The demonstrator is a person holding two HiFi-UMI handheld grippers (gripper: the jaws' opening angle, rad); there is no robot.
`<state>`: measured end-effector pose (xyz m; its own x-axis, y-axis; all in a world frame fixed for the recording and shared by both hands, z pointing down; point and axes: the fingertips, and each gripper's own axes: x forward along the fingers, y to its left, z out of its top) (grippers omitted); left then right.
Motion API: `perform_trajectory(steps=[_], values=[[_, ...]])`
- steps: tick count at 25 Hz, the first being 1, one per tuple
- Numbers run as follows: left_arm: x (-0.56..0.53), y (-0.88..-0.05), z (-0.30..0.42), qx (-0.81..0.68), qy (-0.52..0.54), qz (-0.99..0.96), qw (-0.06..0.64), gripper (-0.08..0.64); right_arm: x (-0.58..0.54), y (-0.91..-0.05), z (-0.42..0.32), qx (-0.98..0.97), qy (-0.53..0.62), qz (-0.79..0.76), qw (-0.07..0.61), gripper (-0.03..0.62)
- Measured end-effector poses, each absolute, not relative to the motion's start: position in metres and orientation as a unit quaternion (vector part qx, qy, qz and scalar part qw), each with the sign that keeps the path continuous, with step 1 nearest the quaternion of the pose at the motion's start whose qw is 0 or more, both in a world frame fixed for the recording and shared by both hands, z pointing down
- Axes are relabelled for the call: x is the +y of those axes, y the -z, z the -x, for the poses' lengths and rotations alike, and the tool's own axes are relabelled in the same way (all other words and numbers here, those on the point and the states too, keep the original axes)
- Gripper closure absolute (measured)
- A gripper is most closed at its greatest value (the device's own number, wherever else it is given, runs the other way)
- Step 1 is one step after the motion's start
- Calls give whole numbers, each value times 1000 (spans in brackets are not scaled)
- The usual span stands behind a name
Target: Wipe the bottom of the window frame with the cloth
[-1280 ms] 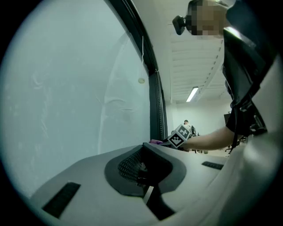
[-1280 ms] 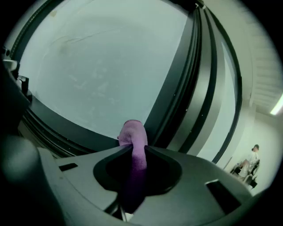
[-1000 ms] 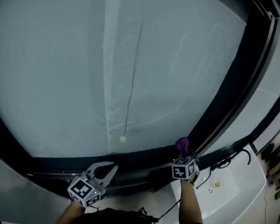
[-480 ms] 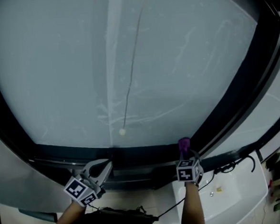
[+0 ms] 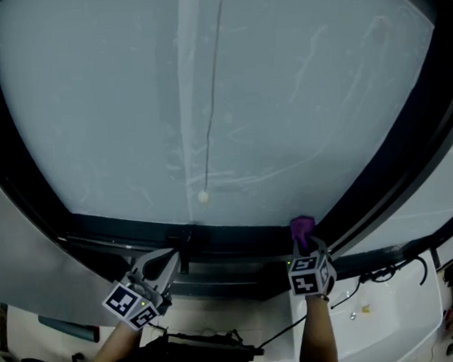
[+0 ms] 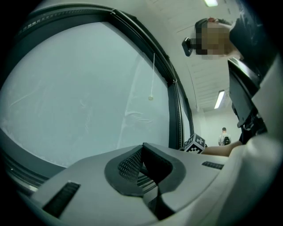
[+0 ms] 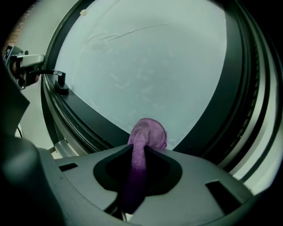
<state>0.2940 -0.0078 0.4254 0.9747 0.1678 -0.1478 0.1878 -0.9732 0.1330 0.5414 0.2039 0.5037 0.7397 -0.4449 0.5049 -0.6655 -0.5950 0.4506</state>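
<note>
- Right tongs (image 5: 301,244) are clamped on a purple cloth (image 5: 302,227); in the right gripper view a strip of cloth (image 7: 147,131) runs down between the two jaws of these tongs (image 7: 140,152), and a bunched end sticks out past their tips.
- That bunched end sits at the bottom edge of the glass (image 5: 204,85), where the pane meets the dark bottom bar of the window frame (image 5: 238,239). It is near the corner where a slanting dark frame bar (image 5: 395,164) comes down on the right.
- Whether the cloth actually presses on the frame (image 7: 88,118) cannot be told; it lies on or just in front of it.
- Left tongs (image 5: 170,259) are pressed together at the tips with nothing between them, as the left gripper view (image 6: 142,148) shows.
- They point up at the same bottom bar, well to the left of the cloth and just beside a small dark latch (image 5: 186,239) on the frame.
- A thin cord ending in a pale bead (image 5: 203,196) hangs in front of the glass, above and between the two tongs.
- Both forearms reach up from the bottom of the head view, with the marker cube (image 5: 306,275) just below the cloth.
</note>
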Motion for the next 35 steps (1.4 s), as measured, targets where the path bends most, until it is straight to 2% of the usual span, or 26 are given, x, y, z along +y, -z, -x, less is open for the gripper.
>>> perform_trajectory(steps=[10, 17, 35], values=[[-40, -424, -256, 83, 70, -992, 59, 558, 168, -508, -508, -327, -183, -865, 335, 517], [-67, -427, -227, 68, 68, -993, 62, 558, 144, -506, -493, -319, -167, -855, 374, 517], [-93, -432, -167, 11, 84, -994, 74, 558, 98, -509, -454, -382, -180, -835, 354, 517]])
